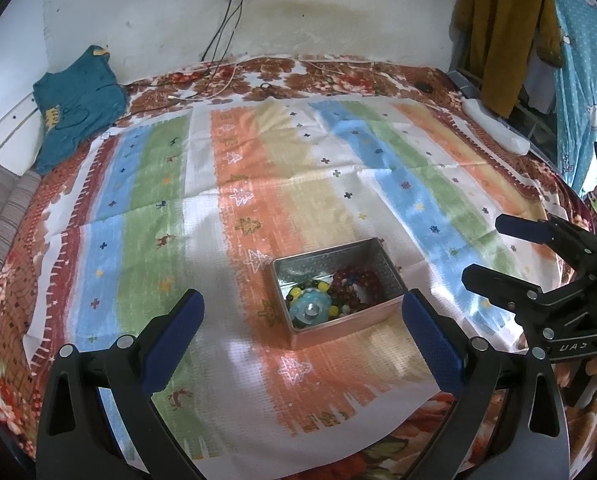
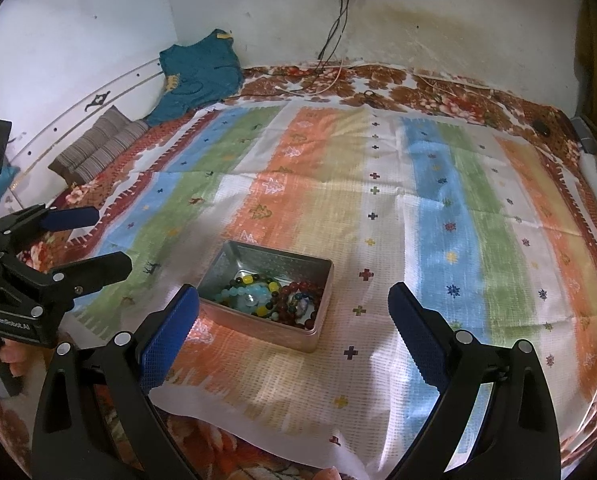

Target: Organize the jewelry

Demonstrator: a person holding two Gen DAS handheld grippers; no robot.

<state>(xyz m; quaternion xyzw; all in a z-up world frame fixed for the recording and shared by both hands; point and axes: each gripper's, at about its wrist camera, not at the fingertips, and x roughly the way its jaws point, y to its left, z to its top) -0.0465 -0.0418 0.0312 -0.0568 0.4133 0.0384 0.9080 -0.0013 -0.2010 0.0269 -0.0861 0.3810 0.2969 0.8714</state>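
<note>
A small metal tin (image 1: 372,249) (image 2: 298,261) stands on a striped cloth. Inside lie beaded bracelets: a pale blue one with yellow and black beads (image 1: 312,307) (image 2: 250,294) and dark red ones (image 1: 358,282) (image 2: 302,298). My left gripper (image 1: 304,326) is open, its blue pads wide apart just in front of the tin, nothing between them. My right gripper (image 2: 294,316) is open too, its left pad close to the tin's near corner. Each gripper shows in the other's view, the right gripper (image 1: 484,248) and the left gripper (image 2: 110,238), both open and empty.
The striped cloth (image 1: 258,184) (image 2: 378,200) covers a floral bedspread (image 1: 338,72). A teal garment (image 1: 78,104) and striped cushions (image 2: 98,144) lie at the back left. Cables (image 1: 226,32) hang from a wall socket. A white object (image 1: 494,128) rests at the right edge.
</note>
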